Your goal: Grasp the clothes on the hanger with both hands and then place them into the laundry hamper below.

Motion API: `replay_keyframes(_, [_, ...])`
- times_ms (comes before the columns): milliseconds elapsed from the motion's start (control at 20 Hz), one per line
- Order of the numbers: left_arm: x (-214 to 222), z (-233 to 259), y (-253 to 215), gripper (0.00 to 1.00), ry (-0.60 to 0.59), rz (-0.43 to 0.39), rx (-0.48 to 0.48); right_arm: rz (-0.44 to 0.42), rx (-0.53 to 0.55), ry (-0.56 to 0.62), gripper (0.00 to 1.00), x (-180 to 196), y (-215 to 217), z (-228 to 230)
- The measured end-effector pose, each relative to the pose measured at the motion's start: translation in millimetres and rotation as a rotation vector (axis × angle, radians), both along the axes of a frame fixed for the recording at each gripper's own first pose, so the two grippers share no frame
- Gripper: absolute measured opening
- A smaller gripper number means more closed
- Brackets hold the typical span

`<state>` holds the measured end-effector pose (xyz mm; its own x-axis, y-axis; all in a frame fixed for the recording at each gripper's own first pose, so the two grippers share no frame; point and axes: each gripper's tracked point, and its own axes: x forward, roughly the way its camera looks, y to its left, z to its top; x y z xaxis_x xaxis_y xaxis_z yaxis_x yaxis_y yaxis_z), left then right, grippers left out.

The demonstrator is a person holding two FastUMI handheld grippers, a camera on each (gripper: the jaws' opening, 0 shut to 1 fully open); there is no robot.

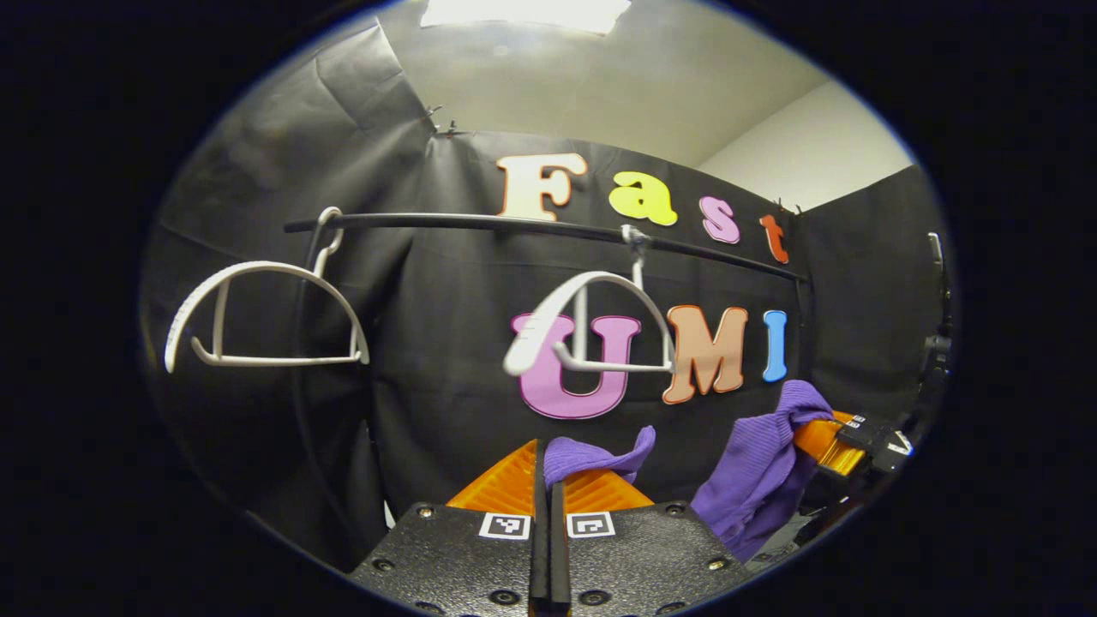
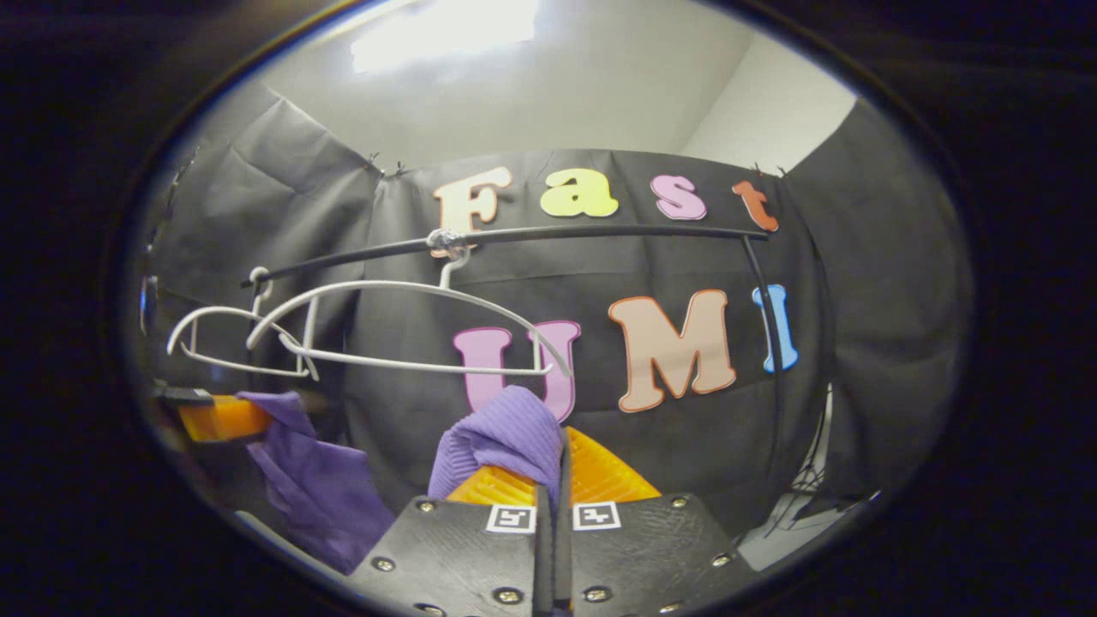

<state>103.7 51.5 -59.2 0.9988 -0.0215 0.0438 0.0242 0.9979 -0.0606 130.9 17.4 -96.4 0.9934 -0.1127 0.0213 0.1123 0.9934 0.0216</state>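
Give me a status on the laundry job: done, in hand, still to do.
Done: the purple garment is off; both white hangers hang bare on the rail. In hand: the left gripper and right gripper each pinch a bunch of it. Left: lowering it into the hamper.

I count 2 white hangers [image 1: 266, 317] [image 1: 591, 330] on 1 black rail [image 1: 480, 223], 1 purple garment [image 1: 754, 471], and 2 grippers [image 1: 548, 480] [image 2: 553, 480].
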Motion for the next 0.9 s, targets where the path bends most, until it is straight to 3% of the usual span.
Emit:
replay_keyframes(100, [4.9, -1.7, -21.3, 0.01, 0.001, -0.031, 0.006, 0.033, 0.033, 0.016, 0.01, -8.2, 5.8, -4.9])
replay_keyframes(150, [8.1, -1.6, -30.6, 0.00, -0.001, -0.044, 0.006, 0.030, 0.029, 0.020, 0.06, -11.3, 3.6, -5.1])
replay_keyframes(250, [11.6, -0.5, -44.2, 0.01, -0.013, -0.060, 0.002, 0.033, 0.011, 0.030, 0.02, -13.4, 1.9, -4.2])
replay_keyframes(550, [31.0, -9.0, -62.3, 0.01, -0.042, -0.043, -0.042, 0.033, 0.007, 0.017, 0.02, -12.1, -8.4, -5.6])
replay_keyframes(900, [65.2, -72.8, -77.4, 0.02, 0.017, -0.046, -0.028, 0.004, 0.052, 0.107, 0.02, 0.0, -33.3, -68.6])
